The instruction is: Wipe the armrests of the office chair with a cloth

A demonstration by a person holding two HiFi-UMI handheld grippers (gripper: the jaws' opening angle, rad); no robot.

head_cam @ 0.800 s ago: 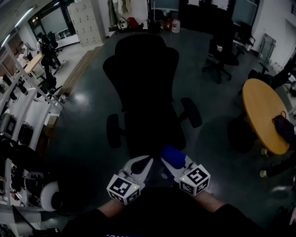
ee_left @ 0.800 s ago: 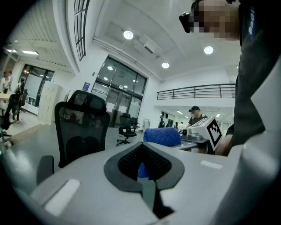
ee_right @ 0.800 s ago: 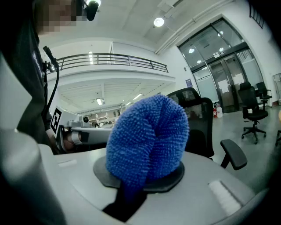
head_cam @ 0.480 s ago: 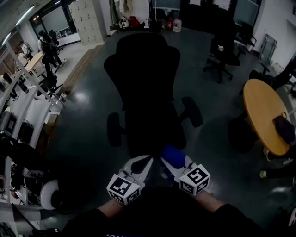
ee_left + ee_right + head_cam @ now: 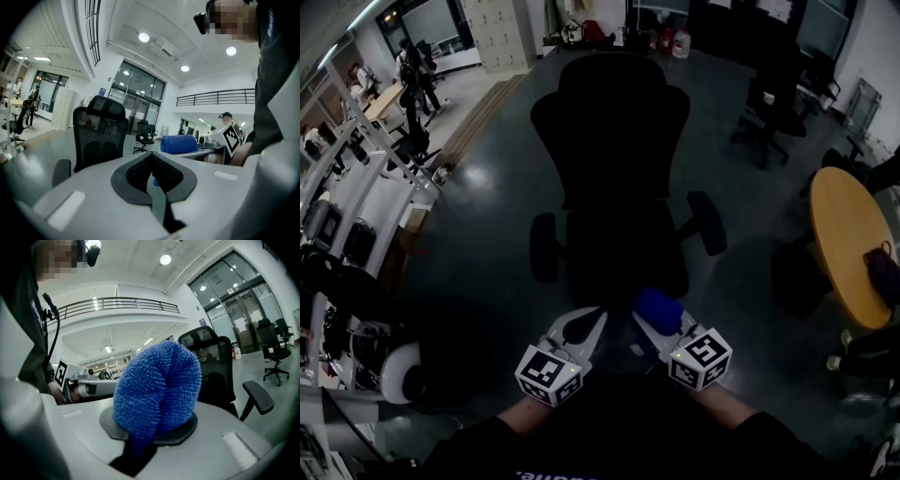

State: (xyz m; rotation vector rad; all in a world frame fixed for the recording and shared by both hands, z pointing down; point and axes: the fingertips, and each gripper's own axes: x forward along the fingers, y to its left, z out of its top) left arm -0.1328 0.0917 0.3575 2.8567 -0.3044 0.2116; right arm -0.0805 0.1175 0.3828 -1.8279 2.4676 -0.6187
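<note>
A black office chair [image 5: 614, 159] stands in front of me, facing me, with its left armrest [image 5: 544, 247] and right armrest [image 5: 708, 223] out to the sides. My right gripper [image 5: 649, 317] is shut on a folded blue cloth [image 5: 659, 308], which bulges out of the jaws [image 5: 157, 390]. My left gripper [image 5: 584, 328] is shut with nothing in it [image 5: 153, 180]. Both grippers hover side by side just short of the seat's front edge, touching neither armrest. In the right gripper view the chair [image 5: 213, 366] and one armrest [image 5: 258, 397] stand beyond the cloth.
A round wooden table [image 5: 853, 244] with a dark bag [image 5: 883, 272] stands at the right. More black chairs [image 5: 778, 103] are at the back right. Shelving and racks [image 5: 347, 216] line the left side. The floor is dark and glossy.
The head view has shifted, so the chair sits slightly further right and lower in the picture. Both grippers keep their places and their states.
</note>
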